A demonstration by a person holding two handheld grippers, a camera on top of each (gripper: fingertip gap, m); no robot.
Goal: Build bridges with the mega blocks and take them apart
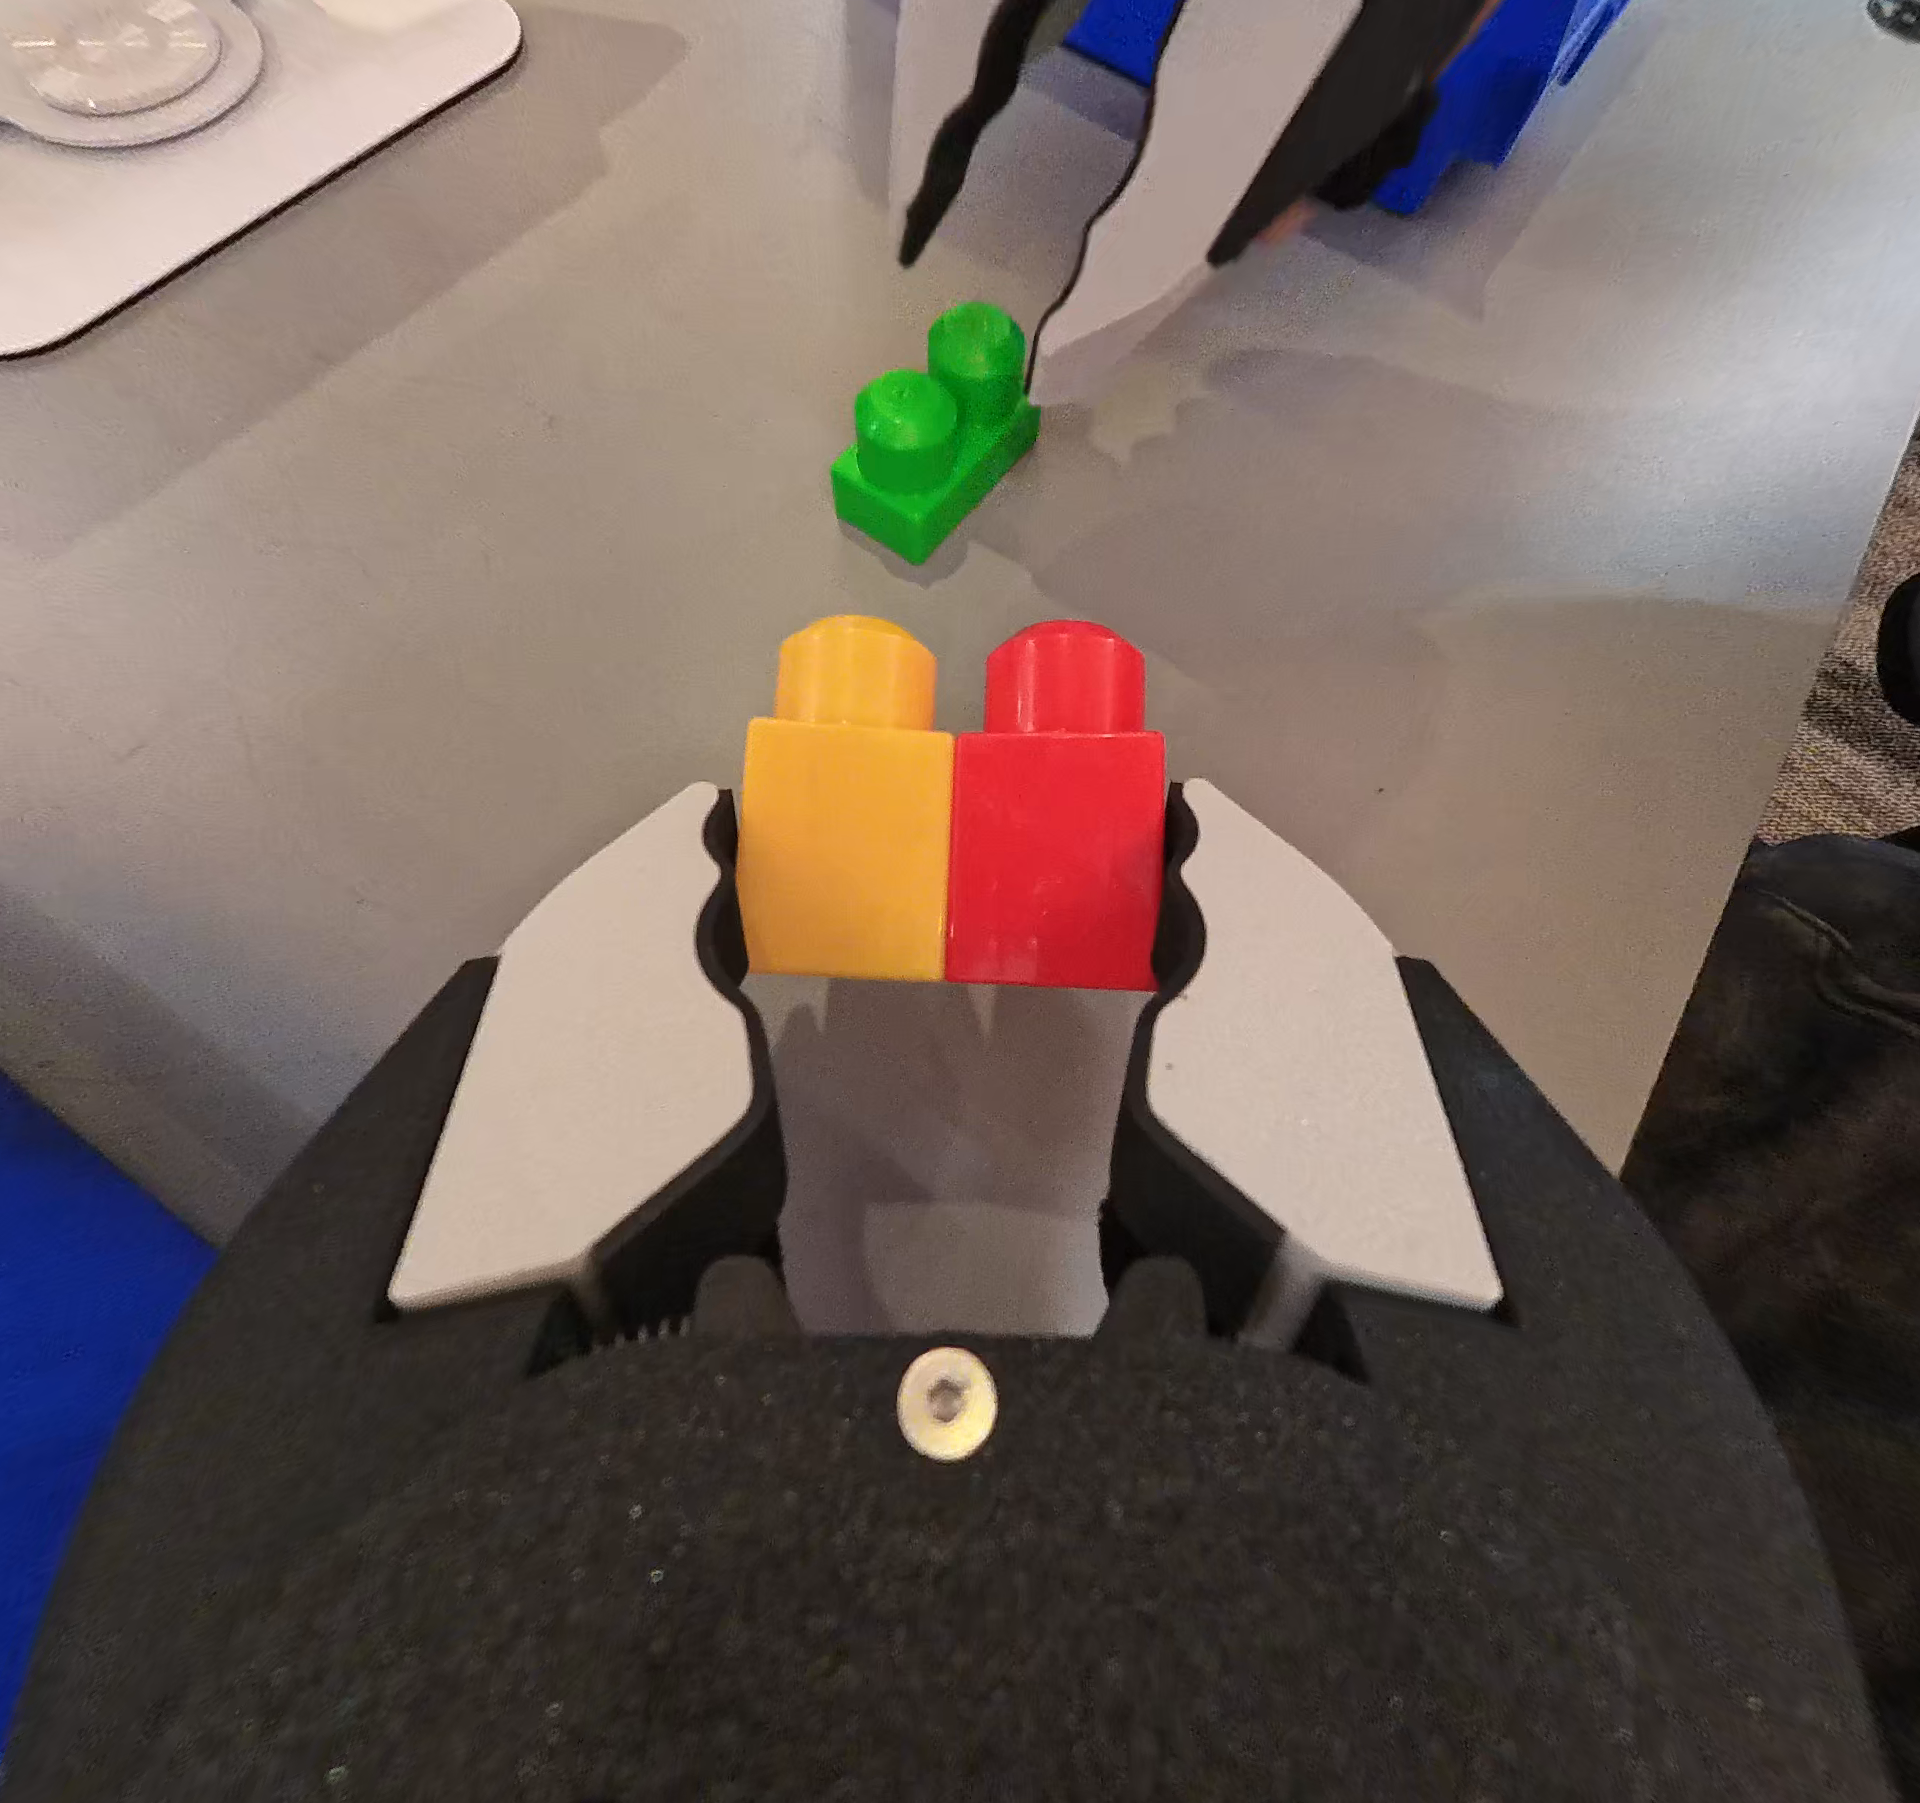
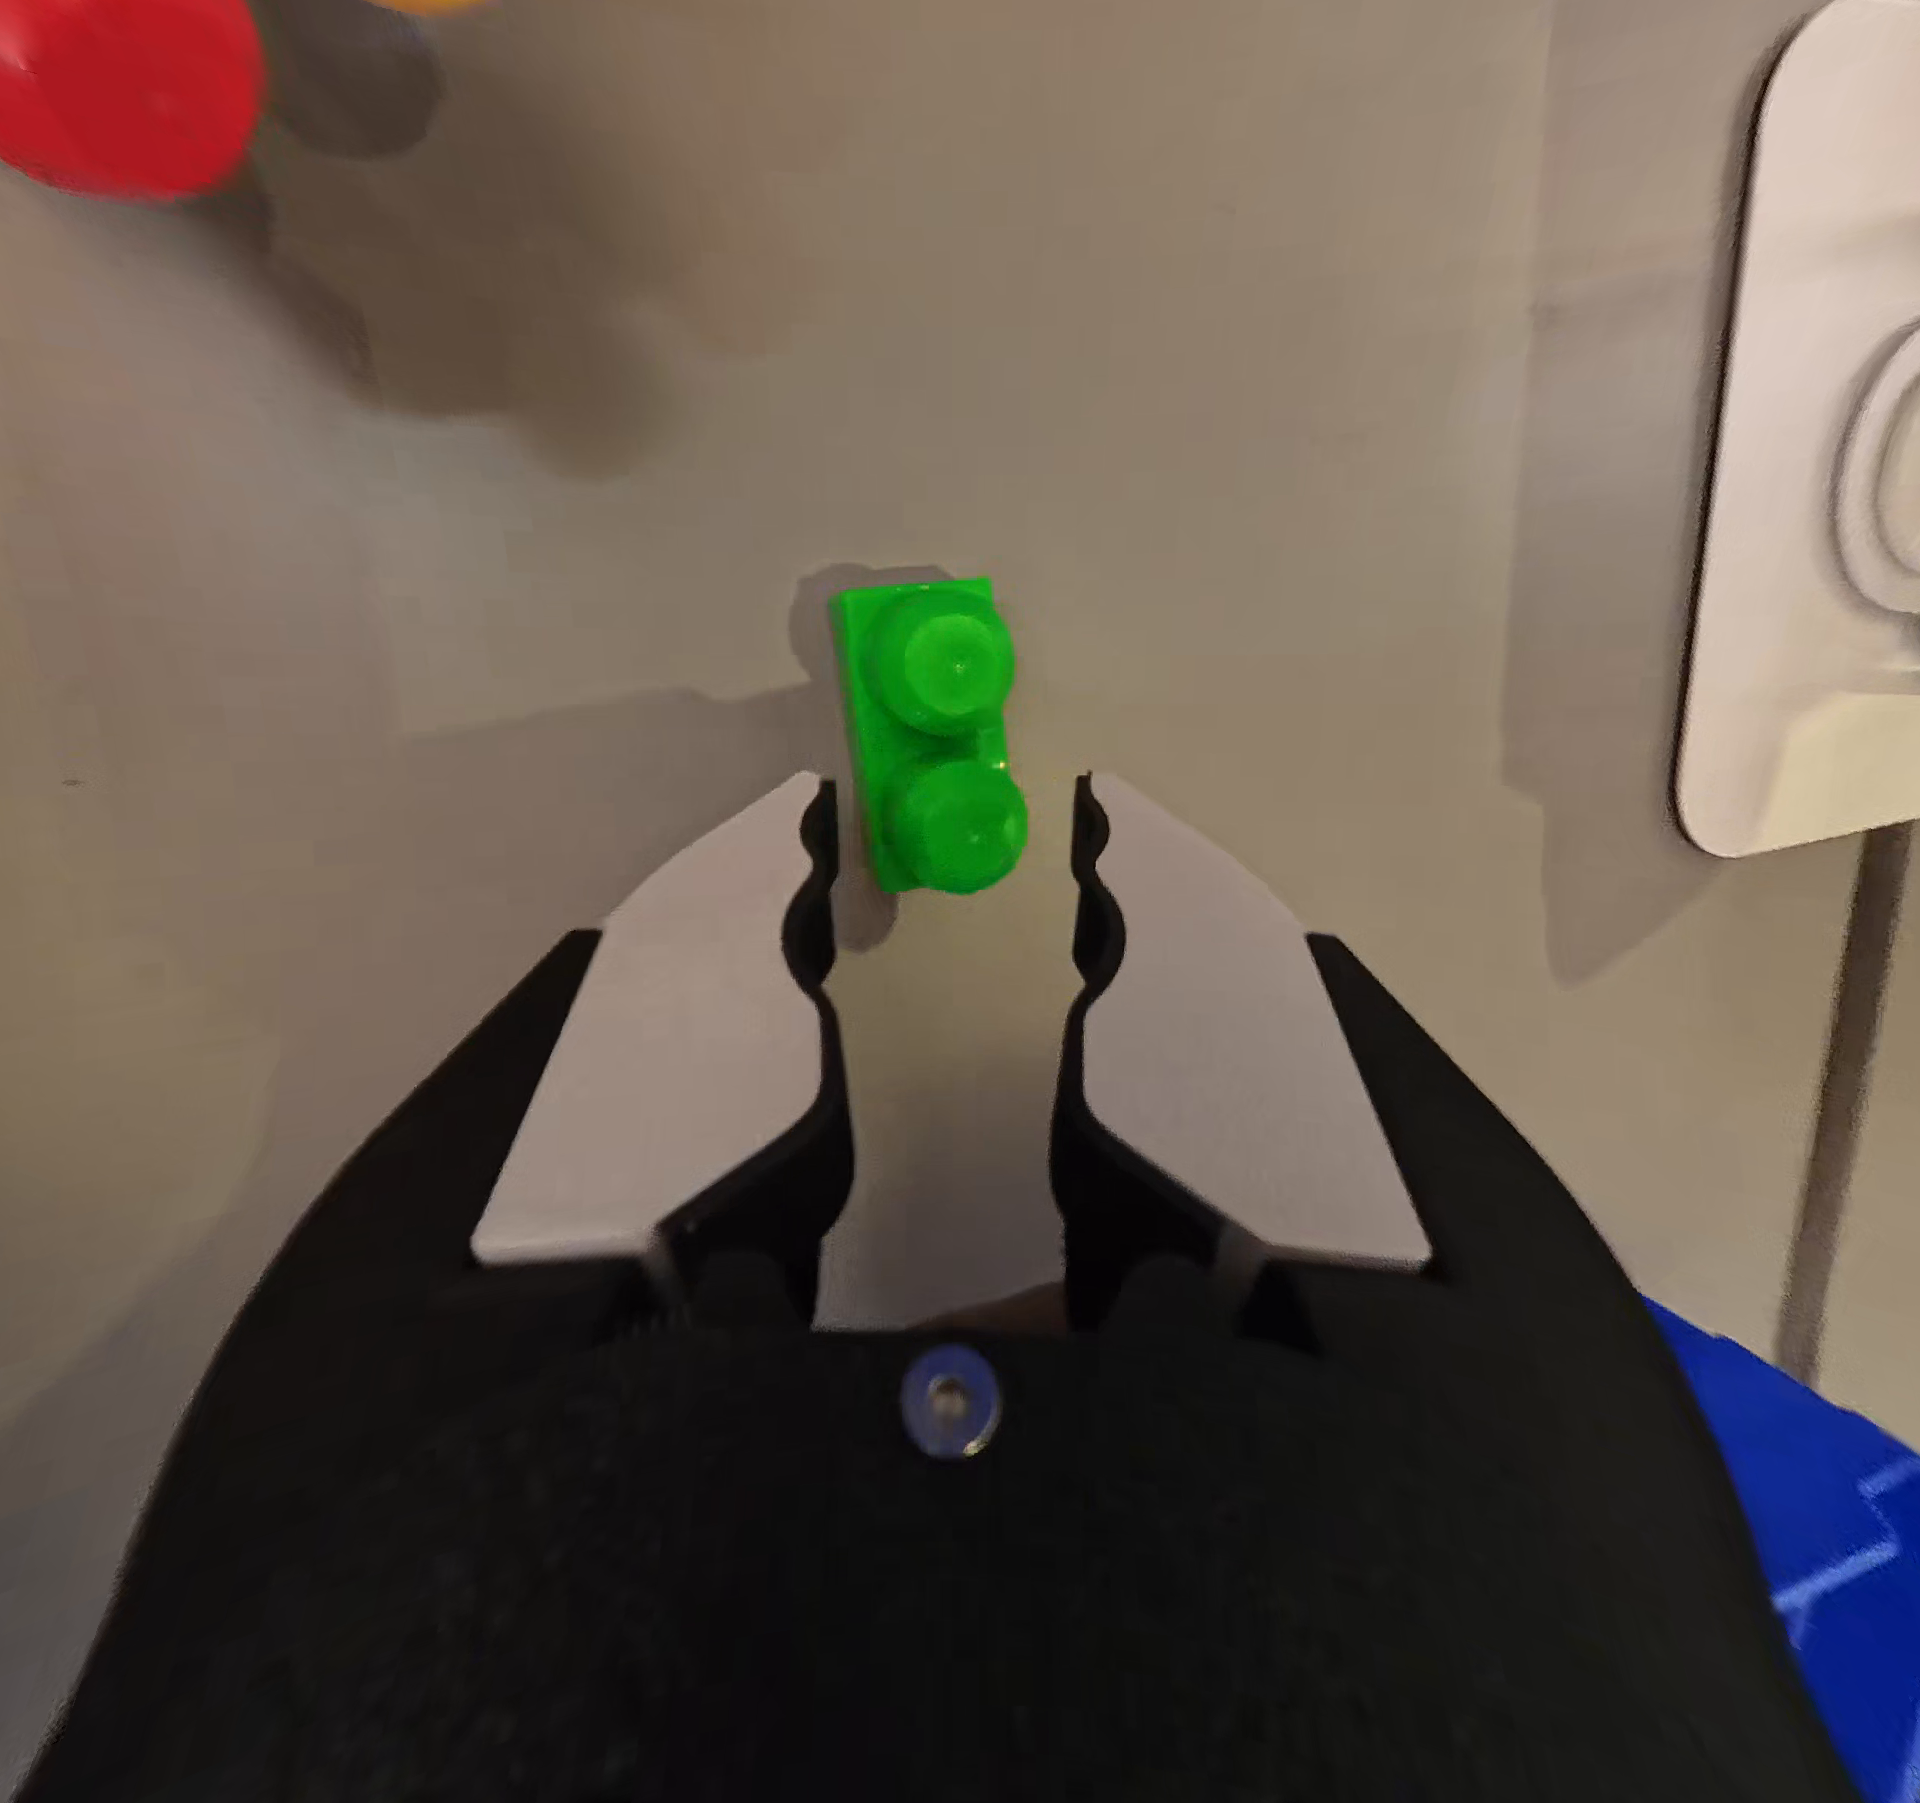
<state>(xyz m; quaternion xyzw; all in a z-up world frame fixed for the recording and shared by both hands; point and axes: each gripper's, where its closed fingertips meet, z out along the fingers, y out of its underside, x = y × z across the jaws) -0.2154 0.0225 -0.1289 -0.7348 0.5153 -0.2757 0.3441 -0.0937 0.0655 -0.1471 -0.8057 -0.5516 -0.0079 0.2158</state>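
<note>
Left wrist view: the left gripper (image 1: 951, 880) pinches a yellow block (image 1: 844, 849) and a red block (image 1: 1055, 860) side by side, smooth single-stud plastic, above the grey table (image 1: 416, 610). Beyond them a flat green two-stud block (image 1: 930, 439) lies on the table. Farther off, the right gripper (image 2: 951, 818) hangs spread, its fingertips either side of the green block's near stud; no readable writing.

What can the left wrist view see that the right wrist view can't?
Only the left wrist view shows the left gripper clamping the yellow block and red block side by side. Only the right wrist view shows the green block from above, partly between the right gripper's open fingers. Both show all three blocks, the grey table and the white pad.
</note>
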